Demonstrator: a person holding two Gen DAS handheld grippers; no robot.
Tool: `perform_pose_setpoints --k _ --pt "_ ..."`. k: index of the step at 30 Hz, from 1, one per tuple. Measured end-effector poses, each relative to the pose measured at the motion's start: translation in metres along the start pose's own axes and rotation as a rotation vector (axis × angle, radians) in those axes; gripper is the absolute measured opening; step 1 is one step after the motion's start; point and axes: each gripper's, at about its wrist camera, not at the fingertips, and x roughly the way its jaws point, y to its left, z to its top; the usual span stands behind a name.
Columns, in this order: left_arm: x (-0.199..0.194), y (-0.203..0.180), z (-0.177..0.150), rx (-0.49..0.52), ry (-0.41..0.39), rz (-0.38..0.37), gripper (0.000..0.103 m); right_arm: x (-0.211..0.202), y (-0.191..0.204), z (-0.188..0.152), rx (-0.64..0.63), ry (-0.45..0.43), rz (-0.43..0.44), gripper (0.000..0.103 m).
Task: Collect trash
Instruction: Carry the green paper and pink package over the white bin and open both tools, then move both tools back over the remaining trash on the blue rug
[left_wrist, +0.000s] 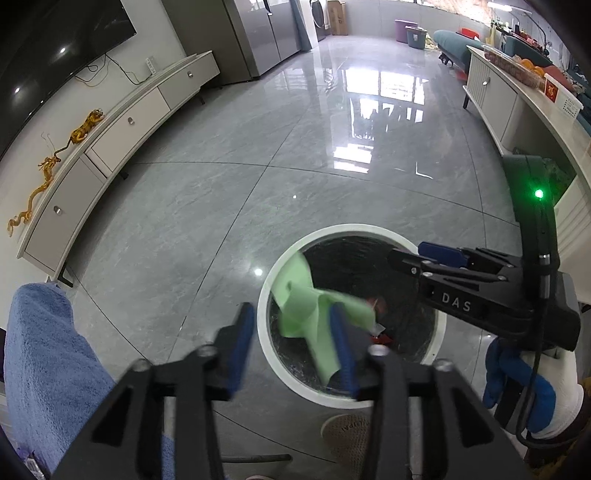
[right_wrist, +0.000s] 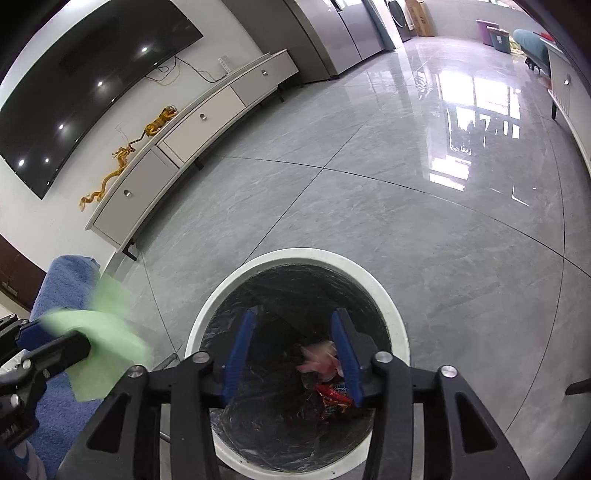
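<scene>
Left gripper (left_wrist: 291, 343) jaws stand apart; green paper (left_wrist: 314, 314) lies against the inner face of one pad, blurred. Cannot tell whether it is pinched or falling free. In the right wrist view the same sheet (right_wrist: 99, 332) hangs outside the bin's left rim, over the floor, beside a blue towel (right_wrist: 62, 288).

Right gripper (right_wrist: 291, 347) jaws apart, holding nothing, poised over the bin (right_wrist: 388, 306) mouth. A pink wrapper (right_wrist: 317, 356) blurs between its pads; red wrappers (right_wrist: 332, 397) lie on the black liner below.

Paper's long axis runs roughly from the near rim toward the far-left rim, its free end pointing away from the jaws. Judgement: left gripper is nearer; paper must travel rightward to clear the rim.
</scene>
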Motion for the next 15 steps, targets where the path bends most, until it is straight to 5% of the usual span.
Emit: perform_pose_setpoints --k 7,15 --pt "-0.012 0.003 0.003 -0.014 -0.038 0.034 0.047 -0.011 0.006 0.003 -0.001 -0.022 0.002 0.049" --pt "-0.063 0.014 0.009 -0.067 -0.172 0.141 0.047 -0.048 0.020 0.011 -0.021 -0.084 0.010 0.050"
